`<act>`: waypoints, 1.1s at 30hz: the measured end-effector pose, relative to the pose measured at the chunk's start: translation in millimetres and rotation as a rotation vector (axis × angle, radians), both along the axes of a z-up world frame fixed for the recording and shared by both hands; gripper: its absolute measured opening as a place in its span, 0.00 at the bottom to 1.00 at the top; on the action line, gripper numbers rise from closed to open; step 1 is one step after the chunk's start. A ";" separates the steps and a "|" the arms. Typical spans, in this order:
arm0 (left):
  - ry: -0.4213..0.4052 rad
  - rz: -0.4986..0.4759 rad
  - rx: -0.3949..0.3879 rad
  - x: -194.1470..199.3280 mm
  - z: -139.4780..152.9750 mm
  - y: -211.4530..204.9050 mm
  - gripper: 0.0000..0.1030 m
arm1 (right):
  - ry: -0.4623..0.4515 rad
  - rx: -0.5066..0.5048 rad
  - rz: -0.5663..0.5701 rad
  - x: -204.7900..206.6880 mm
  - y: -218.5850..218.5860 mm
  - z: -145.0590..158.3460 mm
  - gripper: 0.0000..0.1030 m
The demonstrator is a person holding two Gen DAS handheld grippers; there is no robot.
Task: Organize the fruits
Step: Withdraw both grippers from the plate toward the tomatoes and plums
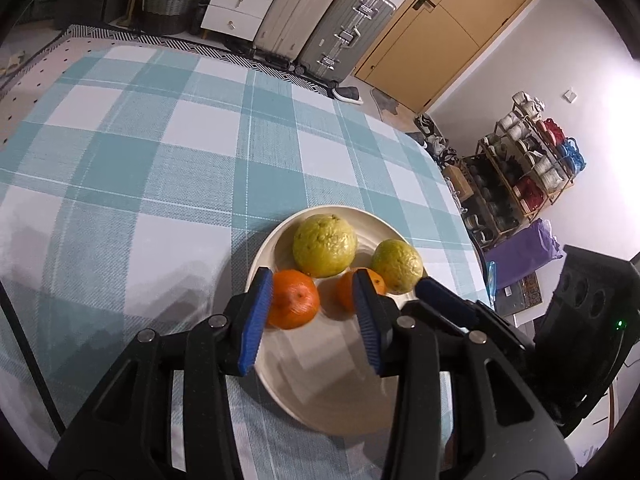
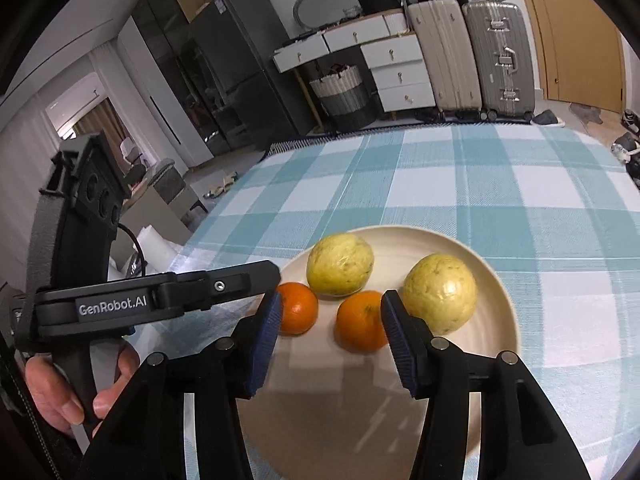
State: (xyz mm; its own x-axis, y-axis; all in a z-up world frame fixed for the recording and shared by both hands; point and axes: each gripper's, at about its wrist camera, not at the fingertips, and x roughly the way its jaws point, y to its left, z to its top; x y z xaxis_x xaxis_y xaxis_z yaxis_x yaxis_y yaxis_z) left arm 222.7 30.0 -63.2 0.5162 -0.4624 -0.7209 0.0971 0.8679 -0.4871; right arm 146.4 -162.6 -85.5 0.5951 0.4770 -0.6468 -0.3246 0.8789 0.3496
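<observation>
Beside left claw point(image 2: 276, 276) — hand point(image 2: 60, 392), right view only.

The surface point(image 1: 168, 152) is covered by a cloth in a teal and white check. Directly on it lies one cream round plate point(image 1: 340, 392), just ahead of and beneath the tips of the left hand-held gripper point(image 1: 316, 316), near the surface's right edge in that view; beyond the plate the checked cloth runs on to the far edge.

A blue finger point(image 1: 370, 322) is hiding part of one orange point(image 1: 362, 288). The plate point(image 2: 502, 280) is running off the right-wrist view's bottom edge.
</observation>
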 end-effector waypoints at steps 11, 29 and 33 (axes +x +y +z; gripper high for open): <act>-0.051 -0.002 0.084 -50.2 25.4 -6.9 0.37 | -0.049 -0.033 -0.037 -45.4 -20.7 23.7 0.51; -0.127 -0.004 0.243 -136.6 46.6 -24.6 0.69 | -0.138 -0.050 -0.037 -113.1 -25.8 47.0 0.79; -0.149 0.013 0.266 -150.0 54.1 -23.3 0.79 | -0.147 -0.053 -0.045 -126.0 -28.2 48.5 0.83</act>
State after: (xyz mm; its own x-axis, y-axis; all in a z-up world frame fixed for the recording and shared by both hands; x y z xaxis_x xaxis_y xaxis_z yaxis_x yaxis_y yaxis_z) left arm 72.8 6.7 -9.1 0.6299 -0.2602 -0.7317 0.1388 0.9647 -0.2236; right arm 20.4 -190.8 -37.0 0.7051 0.4155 -0.5746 -0.3290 0.9096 0.2539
